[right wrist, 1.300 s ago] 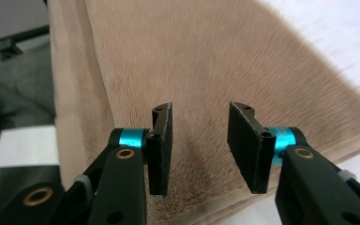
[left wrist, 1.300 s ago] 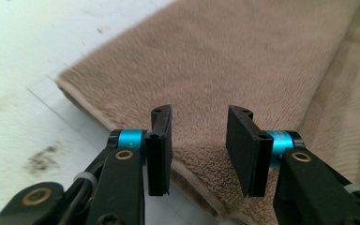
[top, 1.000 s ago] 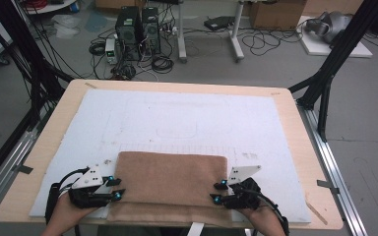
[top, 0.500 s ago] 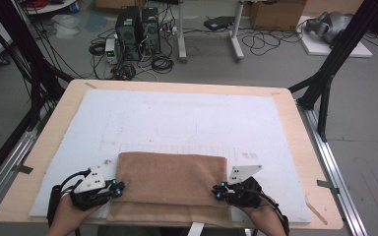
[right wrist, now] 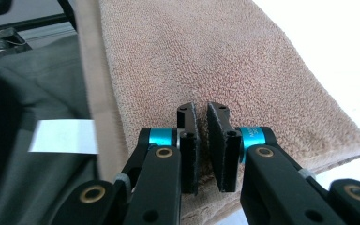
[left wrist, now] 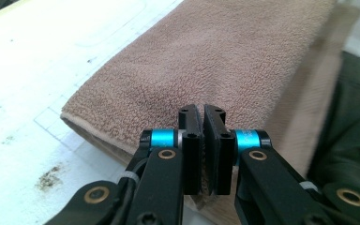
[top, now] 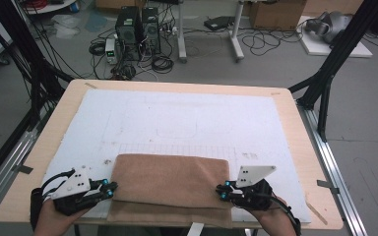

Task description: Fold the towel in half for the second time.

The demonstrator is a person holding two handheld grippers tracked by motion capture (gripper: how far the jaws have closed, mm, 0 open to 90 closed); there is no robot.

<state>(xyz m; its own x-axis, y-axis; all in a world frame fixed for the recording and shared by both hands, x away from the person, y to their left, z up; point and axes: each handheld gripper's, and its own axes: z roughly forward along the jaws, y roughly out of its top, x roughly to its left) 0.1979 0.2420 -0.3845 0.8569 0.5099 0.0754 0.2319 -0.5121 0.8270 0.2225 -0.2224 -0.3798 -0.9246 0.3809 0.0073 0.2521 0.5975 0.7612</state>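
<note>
White foam sheet [top: 187, 123] covers most of your wooden tabletop [top: 300, 147], and in the high view the folded brown towel [top: 170, 179] lies at the near edge, its long axis running left to right along that edge. Your left gripper [top: 109, 188] sits at the towel's left end and your right gripper [top: 222, 191] at its right end, each equally close to its own near corner of the upper layer, with a lower layer showing beneath toward the near edge.

From the left gripper view, the left gripper [left wrist: 202, 140] has just been closing and now pinches the towel [left wrist: 225, 61] edge, the cloth stretching away ahead.

From the right gripper view, the right gripper [right wrist: 201, 140] has likewise just been closing and clamps the towel [right wrist: 206, 56] edge; the fold would go forward, away from you, toward the far edge.
</note>
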